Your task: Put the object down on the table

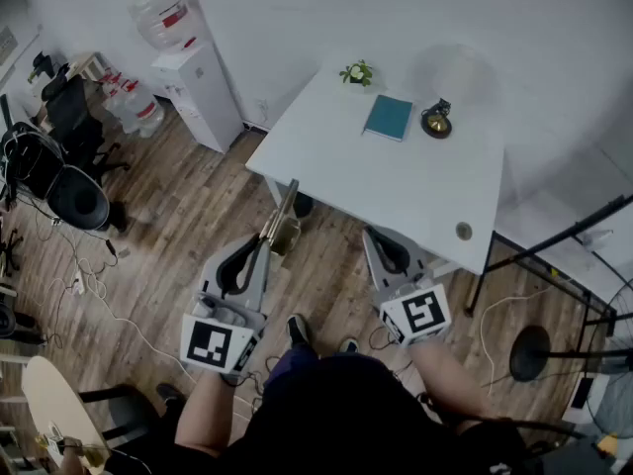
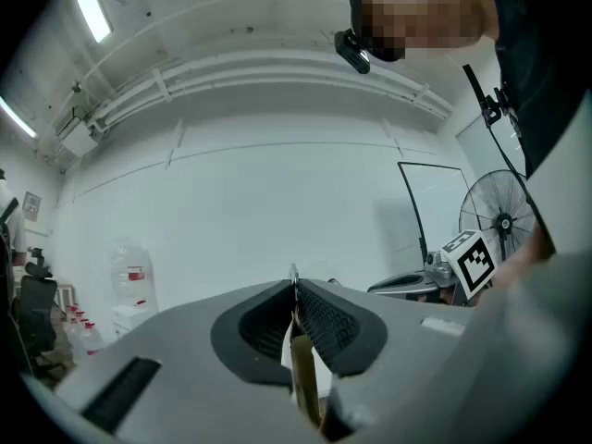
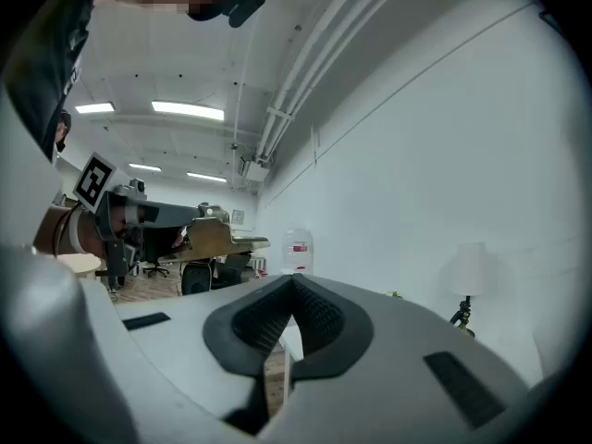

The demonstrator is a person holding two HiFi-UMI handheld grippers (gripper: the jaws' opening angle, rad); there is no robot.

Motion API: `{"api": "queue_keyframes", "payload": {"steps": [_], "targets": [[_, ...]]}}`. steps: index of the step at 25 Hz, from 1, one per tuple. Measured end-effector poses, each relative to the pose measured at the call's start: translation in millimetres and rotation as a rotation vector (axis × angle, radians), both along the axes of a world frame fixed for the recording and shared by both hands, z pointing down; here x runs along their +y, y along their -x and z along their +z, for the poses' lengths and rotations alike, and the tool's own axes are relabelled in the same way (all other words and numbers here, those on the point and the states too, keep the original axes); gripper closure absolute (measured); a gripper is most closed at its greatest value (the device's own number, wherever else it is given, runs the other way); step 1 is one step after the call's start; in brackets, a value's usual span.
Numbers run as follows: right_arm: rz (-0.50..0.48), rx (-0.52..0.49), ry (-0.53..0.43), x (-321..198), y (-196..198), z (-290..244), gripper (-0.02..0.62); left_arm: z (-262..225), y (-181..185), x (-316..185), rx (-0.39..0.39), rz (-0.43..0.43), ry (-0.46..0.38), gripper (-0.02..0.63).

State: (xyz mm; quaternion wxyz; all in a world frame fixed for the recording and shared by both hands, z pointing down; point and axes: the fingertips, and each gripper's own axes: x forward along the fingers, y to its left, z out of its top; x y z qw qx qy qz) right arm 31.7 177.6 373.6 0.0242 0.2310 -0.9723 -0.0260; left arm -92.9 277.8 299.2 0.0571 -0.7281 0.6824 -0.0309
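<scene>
Object (image 1: 281, 221), a thin olive strip with a metal tip, is pinched in the left tool (image 1: 262, 247), whose dark ribbed pads are pressed onto it from both sides. In the left gripper view the strip (image 2: 302, 377) runs up between the pads and its metal end pokes out just past their tips. That lengthwise hold probably keeps so flat and narrow a thing from swinging while it is carried. It is in the air, not on the table (image 1: 396, 181). In the head view its far end lines up with the table's near left edge, while the rest hangs over the wooden floor. The left forearm reaches forward from the body with the tool angled toward the table's corner. Its own view looks at the wall and ceiling, so it seems to be held level or tipped a little upward. The right tool (image 1: 377, 237) is pressed together on nothing, its pads meeting at the tips with only floor showing in the gap below them (image 3: 294, 285). It sits just beside the table's near edge, pointed forward, and looks like an idle partner kept clear of the left one. Further right and back, the table carries a book (image 1: 388, 117) and a small plant (image 1: 356, 72), leaving its near half free, a sensible place to set the strip.
</scene>
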Motion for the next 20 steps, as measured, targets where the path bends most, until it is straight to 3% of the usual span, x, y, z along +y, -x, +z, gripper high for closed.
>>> {"api": "queue_keyframes", "payload": {"steps": [7,20], "targets": [[0.008,-0.009,-0.003,0.8,-23.8,-8.6,0.592,-1.1,-20.6,-2.1,0.016,0.009,-0.009,0.583],[0.088,-0.089,-0.012,-42.3,-72.5,-11.5,0.591,-2.5,-46.3,-44.7,-0.047,0.024,0.022,0.583]]}}
